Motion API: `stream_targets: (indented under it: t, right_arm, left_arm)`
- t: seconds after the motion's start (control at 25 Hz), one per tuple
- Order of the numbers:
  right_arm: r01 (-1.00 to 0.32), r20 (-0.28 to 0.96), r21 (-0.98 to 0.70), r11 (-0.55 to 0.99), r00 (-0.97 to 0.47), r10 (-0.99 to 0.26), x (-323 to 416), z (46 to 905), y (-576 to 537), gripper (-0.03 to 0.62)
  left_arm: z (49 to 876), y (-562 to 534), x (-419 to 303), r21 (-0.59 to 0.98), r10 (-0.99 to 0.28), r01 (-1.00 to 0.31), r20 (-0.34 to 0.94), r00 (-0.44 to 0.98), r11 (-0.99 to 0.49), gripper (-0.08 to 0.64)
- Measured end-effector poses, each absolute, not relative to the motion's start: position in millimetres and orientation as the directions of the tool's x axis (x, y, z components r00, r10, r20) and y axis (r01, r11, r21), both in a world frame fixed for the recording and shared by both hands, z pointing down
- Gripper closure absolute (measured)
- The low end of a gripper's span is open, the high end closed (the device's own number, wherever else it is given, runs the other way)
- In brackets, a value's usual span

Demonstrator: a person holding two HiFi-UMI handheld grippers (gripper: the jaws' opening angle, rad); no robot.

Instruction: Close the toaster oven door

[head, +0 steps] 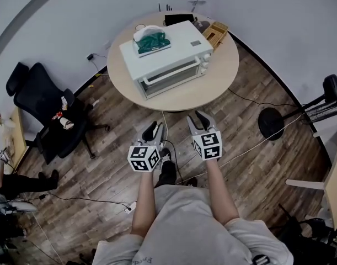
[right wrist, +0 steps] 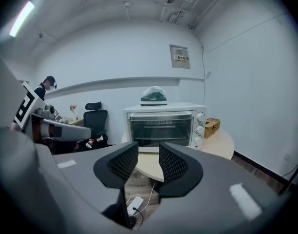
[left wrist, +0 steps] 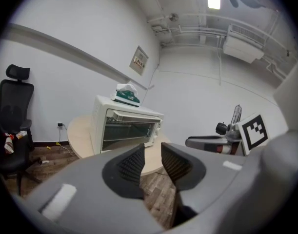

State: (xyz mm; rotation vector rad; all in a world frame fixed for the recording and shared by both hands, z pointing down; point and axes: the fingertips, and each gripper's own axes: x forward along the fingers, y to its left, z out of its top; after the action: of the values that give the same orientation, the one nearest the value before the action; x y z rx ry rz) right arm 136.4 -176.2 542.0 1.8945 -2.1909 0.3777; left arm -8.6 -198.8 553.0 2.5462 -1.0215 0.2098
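Setting: a round pale wooden table (head: 215, 87) stands on a dark plank floor (head: 245, 148), beside a black office chair (head: 41, 104).
Oven: a white boxy toaster oven (head: 168, 57) sits mid-tabletop, its front facing the near edge.
Door: the glass oven door (head: 171, 73) stands upright and flush against the oven front, so it looks closed.
On top: a green cloth in a clear bag (head: 151, 40) rests on the oven's roof.
Far right edge: a small wicker basket (head: 215, 33).
Left gripper (head: 155, 127): held over the floor, well short of the table's near edge; jaws a narrow gap apart, holding nothing.
Right gripper (head: 197, 118): just beside the left one; jaws likewise narrowly parted and empty, aimed at the oven.
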Motion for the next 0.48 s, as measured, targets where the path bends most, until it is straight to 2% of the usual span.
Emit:
stream_targets:
  t: [0.48]
  right_arm:
    - [-0.981,0.245,-0.122,0.149,-0.176,-0.953,139.3,524.9,-109.8,0.471]
  left_arm:
    - [537.5,-143.0,-8.2,0.258,-0.683,-0.724,0.243,0.689,-0.64,0.394]
